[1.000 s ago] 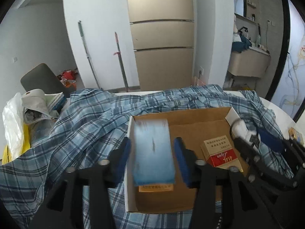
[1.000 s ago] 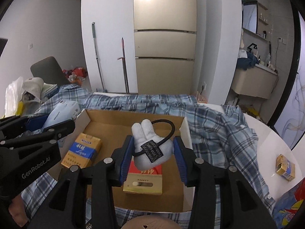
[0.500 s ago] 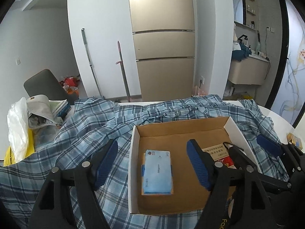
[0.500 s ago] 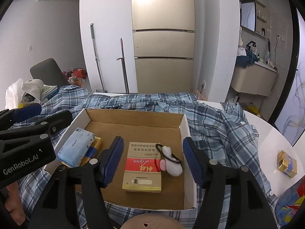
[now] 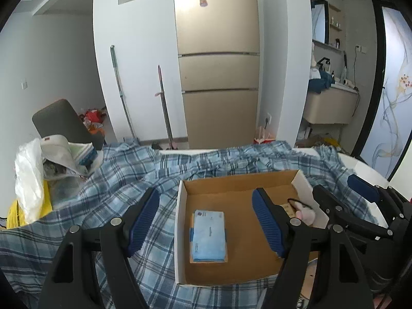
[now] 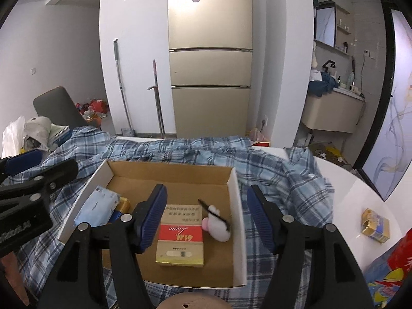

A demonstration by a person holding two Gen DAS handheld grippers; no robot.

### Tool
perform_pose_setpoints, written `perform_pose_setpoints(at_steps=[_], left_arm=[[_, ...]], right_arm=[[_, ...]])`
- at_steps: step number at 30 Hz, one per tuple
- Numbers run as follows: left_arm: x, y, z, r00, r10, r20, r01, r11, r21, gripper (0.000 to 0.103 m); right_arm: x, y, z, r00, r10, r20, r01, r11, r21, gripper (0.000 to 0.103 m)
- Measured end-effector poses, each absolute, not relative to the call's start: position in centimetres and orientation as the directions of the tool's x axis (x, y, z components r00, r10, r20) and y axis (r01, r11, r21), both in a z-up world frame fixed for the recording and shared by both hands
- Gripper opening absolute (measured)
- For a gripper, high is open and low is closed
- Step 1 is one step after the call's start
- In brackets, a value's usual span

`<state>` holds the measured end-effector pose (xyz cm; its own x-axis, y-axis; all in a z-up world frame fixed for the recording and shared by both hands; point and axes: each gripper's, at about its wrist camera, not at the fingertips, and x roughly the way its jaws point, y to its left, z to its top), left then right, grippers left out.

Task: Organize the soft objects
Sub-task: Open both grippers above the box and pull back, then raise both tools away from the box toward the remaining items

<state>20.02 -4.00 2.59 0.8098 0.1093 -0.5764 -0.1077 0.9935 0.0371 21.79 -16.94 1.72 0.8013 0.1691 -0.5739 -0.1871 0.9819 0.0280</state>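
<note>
An open cardboard box (image 5: pixel 239 182) (image 6: pixel 235 195) lies on a blue plaid shirt (image 5: pixel 108 180) (image 6: pixel 278 170). A blue tissue pack (image 5: pixel 209 234) (image 6: pixel 96 207) lies in the box on a yellow pack. A small white plush with a black loop (image 6: pixel 217 225) (image 5: pixel 305 212) lies beside a red-and-gold carton (image 6: pixel 180 239). My left gripper (image 5: pixel 206 221) is open and empty above the tissue pack. My right gripper (image 6: pixel 207 217) is open and empty above the carton and plush.
A small gold-and-blue pack (image 6: pixel 374 225) lies on the white table at the right. A white bag and papers (image 5: pixel 43 170) sit at the left. A fridge (image 5: pixel 219 59), two mop handles and a grey chair (image 5: pixel 61 121) stand behind.
Both grippers opened and let go: the tissue pack and the plush dropped into the box. Both grippers then drew back and up.
</note>
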Motion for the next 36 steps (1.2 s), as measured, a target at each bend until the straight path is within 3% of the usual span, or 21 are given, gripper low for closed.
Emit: perform_pose_setpoints(at_steps=[14, 23, 27, 31, 32, 34, 36], left_arm=[[12.8, -4.3, 10.3, 0.899, 0.068, -0.433, -0.074, 0.997, 0.003, 0.077], [4.8, -3.9, 12.9, 0.973, 0.019, -0.231, -0.025, 0.999, -0.022, 0.077], [2.5, -4.1, 11.9, 0.985, -0.008, -0.173, 0.003, 1.000, -0.025, 0.077], [1.3, -3.9, 10.2, 0.981, -0.081, -0.179, 0.070, 0.995, -0.067, 0.078], [0.9, -3.9, 9.8, 0.980, -0.086, -0.179, 0.074, 0.995, -0.068, 0.085], [0.4, -4.2, 8.8, 0.981, -0.084, -0.172, 0.076, 0.996, -0.052, 0.087], [0.3, -4.5, 7.7, 0.980, -0.100, -0.173, 0.095, 0.995, -0.039, 0.087]], right_arm=[[14.9, -19.3, 10.1, 0.889, 0.196, -0.413, -0.206, 0.978, 0.021, 0.064], [10.0, -21.2, 11.3, 0.932, 0.185, -0.312, -0.192, 0.981, 0.011, 0.067], [7.1, -21.9, 10.9, 0.962, 0.158, -0.224, -0.164, 0.986, -0.008, 0.079], [5.3, -22.1, 10.2, 0.964, 0.162, -0.212, -0.170, 0.985, -0.020, 0.081], [4.9, -22.2, 9.9, 0.964, 0.163, -0.210, -0.171, 0.985, -0.021, 0.085], [4.2, -22.3, 9.3, 0.967, 0.160, -0.199, -0.167, 0.986, -0.019, 0.094], [3.8, -22.4, 8.5, 0.963, 0.175, -0.206, -0.182, 0.983, -0.012, 0.097]])
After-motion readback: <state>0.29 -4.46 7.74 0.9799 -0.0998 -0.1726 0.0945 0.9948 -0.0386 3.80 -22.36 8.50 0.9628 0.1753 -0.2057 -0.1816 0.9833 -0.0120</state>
